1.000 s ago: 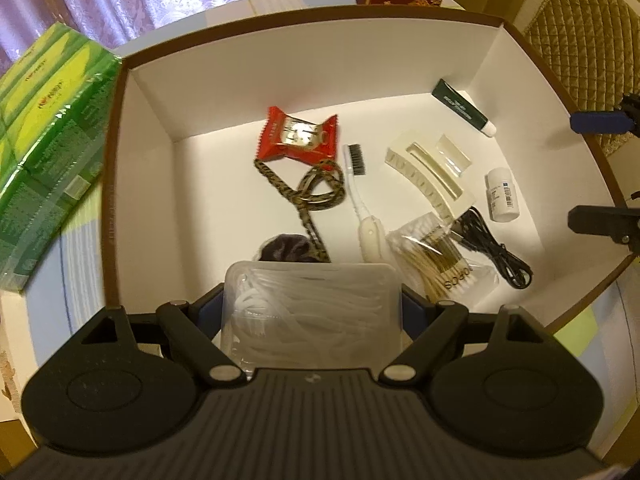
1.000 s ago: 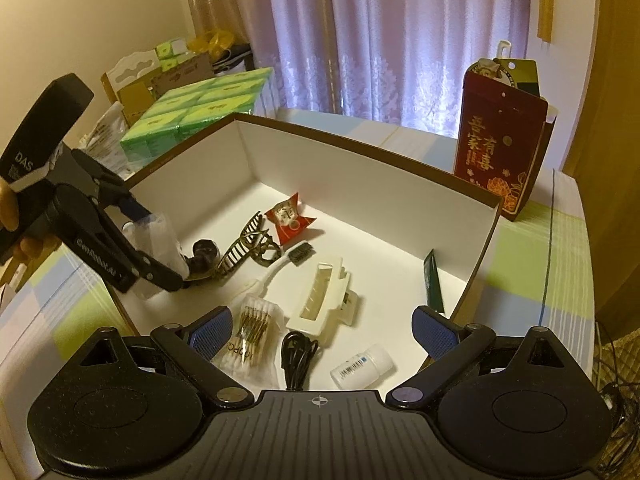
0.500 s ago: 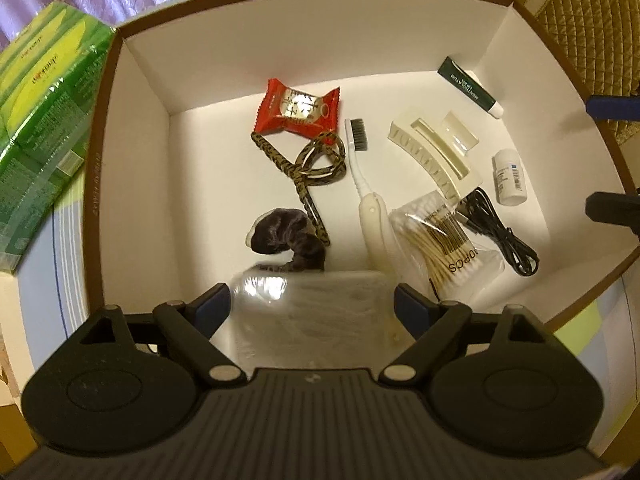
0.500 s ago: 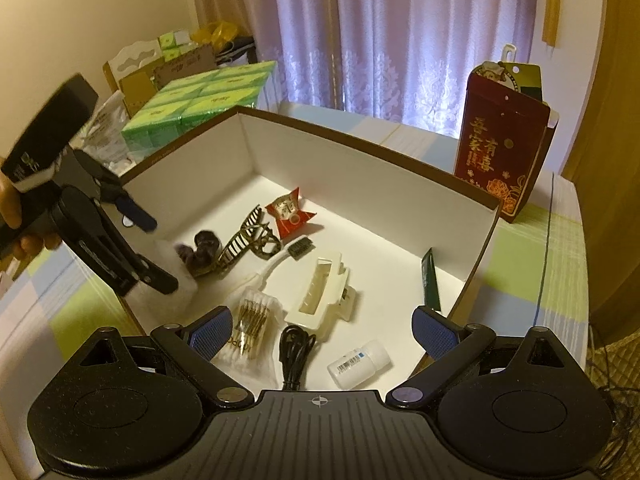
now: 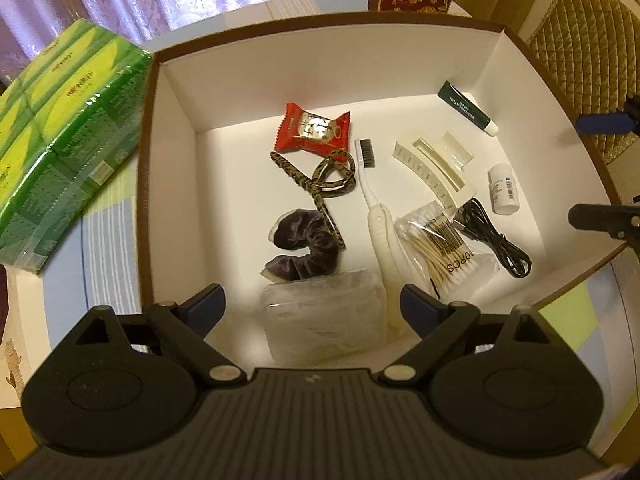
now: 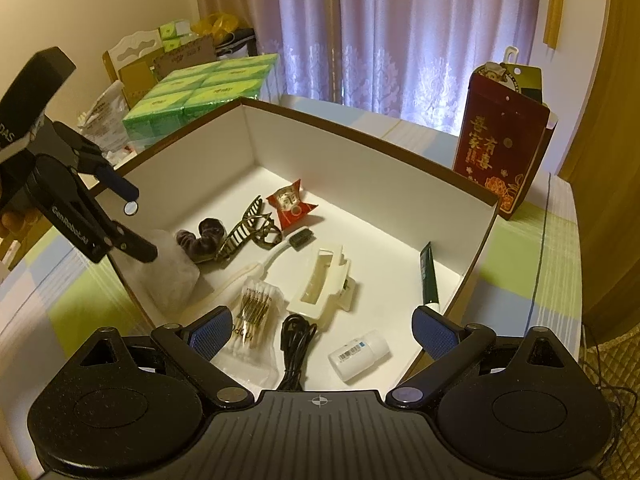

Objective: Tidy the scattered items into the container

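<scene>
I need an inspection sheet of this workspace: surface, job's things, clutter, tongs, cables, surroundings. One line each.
Surface: table with a green, blue and white checked cloth.
Job's things: open box holds clear packet, purple scrunchie, red candy, leopard clip, toothbrush, cream claw clip, cotton swabs, white bottle, green tube.
Clutter: green tissue packs and red bag outside the box.
Tongs: left tongs open above the clear packet; right tongs open, empty.
Cables: black cable in the box.
Surroundings: lilac curtains, quilted chair.
</scene>
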